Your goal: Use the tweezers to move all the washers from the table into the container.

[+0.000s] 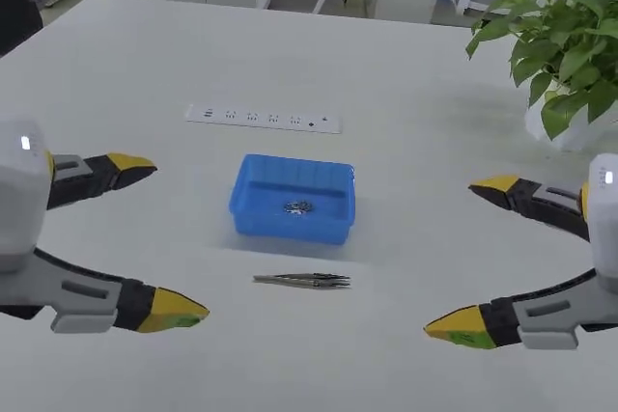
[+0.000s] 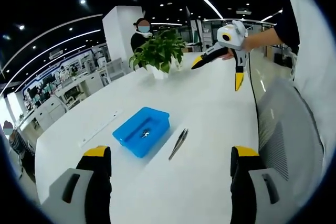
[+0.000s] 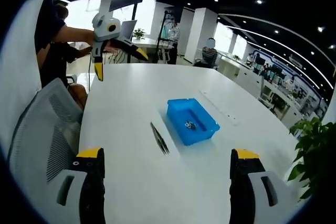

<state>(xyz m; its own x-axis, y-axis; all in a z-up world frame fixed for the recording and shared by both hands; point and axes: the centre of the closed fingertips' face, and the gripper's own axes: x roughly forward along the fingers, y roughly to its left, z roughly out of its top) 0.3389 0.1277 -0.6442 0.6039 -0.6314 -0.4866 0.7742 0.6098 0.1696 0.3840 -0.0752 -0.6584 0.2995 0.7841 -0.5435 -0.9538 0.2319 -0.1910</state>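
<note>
A: State of each gripper?

B: The left gripper (image 1: 172, 238) has its jaws spread wide with nothing between them. It is held above the table (image 1: 406, 94), at 9 o'clock of the container (image 1: 290, 224). The right gripper (image 1: 456, 258) is likewise agape and empty, at 3 o'clock.

A: Tweezers?

B: The tweezers (image 1: 301, 280) lie flat on the white table at 6 o'clock of the blue container, near it but apart. Neither gripper touches them.

A: Washers?

B: What I take to be the washers (image 1: 297, 206) is a small grey metal cluster mid-floor of the container, too small to count.

A: Surroundings?

B: A power strip (image 1: 263, 119) at 12 o'clock of the container and a potted plant (image 1: 570, 36) at 2 o'clock.
</note>
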